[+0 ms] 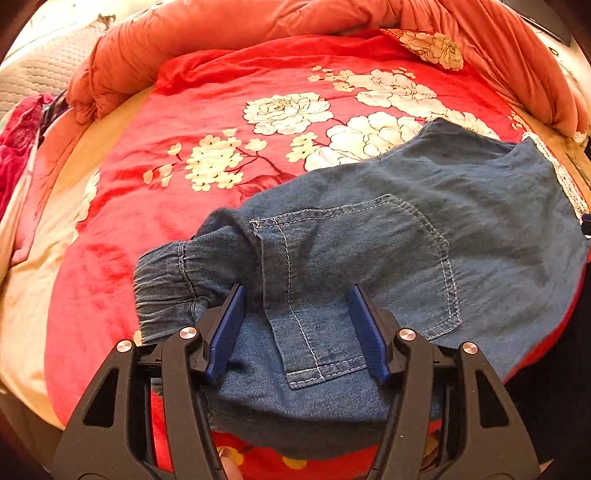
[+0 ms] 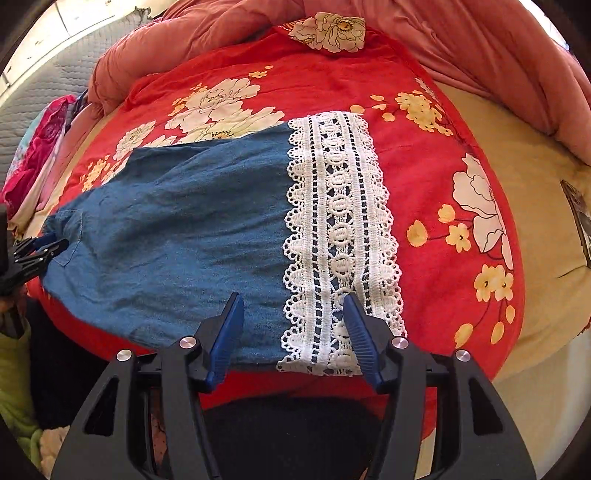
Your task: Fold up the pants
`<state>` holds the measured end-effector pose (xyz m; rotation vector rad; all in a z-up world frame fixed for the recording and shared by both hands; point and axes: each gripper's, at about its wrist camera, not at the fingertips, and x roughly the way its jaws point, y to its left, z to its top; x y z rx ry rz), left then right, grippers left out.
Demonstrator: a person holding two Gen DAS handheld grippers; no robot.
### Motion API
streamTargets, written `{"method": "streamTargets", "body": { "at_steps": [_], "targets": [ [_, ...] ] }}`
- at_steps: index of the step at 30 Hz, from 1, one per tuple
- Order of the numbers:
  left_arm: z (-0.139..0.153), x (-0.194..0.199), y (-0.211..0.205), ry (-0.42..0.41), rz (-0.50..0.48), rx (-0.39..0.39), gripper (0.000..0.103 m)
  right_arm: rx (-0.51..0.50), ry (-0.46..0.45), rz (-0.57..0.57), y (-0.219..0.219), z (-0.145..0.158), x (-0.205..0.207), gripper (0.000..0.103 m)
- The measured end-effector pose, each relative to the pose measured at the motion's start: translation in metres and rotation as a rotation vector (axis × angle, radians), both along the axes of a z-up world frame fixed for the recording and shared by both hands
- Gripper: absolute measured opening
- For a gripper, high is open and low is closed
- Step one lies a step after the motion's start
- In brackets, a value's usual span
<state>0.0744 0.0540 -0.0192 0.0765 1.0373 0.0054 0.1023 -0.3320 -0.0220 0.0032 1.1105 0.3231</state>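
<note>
The pants (image 1: 388,251) lie flat on the sheet (image 1: 155,221), near its front edge. My left gripper (image 1: 297,328) stands over their waist end, one finger on either side of the pocket (image 1: 354,273), with the waistband (image 1: 166,291) to the left. My right gripper (image 2: 293,332) stands over the other end, straddling the edge where the lace (image 2: 340,240) begins; the lace lies right of the denim. From there, my left gripper (image 2: 40,251) shows at the far left, at the pants' edge. Behind the sheet a quilt (image 1: 258,22) is bunched along the back and right. A cloth heap (image 1: 18,147) lies left of the sheet.
</note>
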Motion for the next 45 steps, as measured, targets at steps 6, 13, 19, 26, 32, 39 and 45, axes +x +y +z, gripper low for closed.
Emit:
{"method": "streamTargets", "body": {
  "at_steps": [6, 13, 19, 26, 32, 39, 45],
  "targets": [
    [-0.003, 0.003, -0.002, 0.002, -0.009, 0.001, 0.051, 0.019, 0.008, 0.002, -0.002, 0.000, 0.003, 0.056],
    [0.036, 0.000, -0.024, -0.110, -0.125, -0.162, 0.066, 0.109, -0.111, -0.016, -0.013, 0.026, -0.012, 0.063],
    [0.052, 0.054, -0.065, -0.103, -0.232, -0.166, 0.074, 0.134, -0.167, -0.086, -0.024, 0.045, 0.024, 0.064],
    [0.058, 0.120, -0.083, -0.015, -0.255, -0.186, 0.074, 0.153, -0.132, -0.139, -0.018, 0.043, 0.099, 0.064],
    [0.062, 0.134, -0.089, -0.048, -0.282, -0.244, 0.075, 0.149, -0.120, -0.146, -0.011, 0.035, 0.134, 0.064],
    [0.013, 0.166, -0.109, -0.007, -0.367, -0.157, 0.075, 0.139, -0.095, -0.186, -0.032, 0.013, 0.137, 0.064],
    [-0.020, 0.181, -0.096, 0.081, -0.343, -0.356, 0.055, 0.255, -0.032, -0.197, -0.046, -0.009, 0.145, 0.058]
  ]
}}
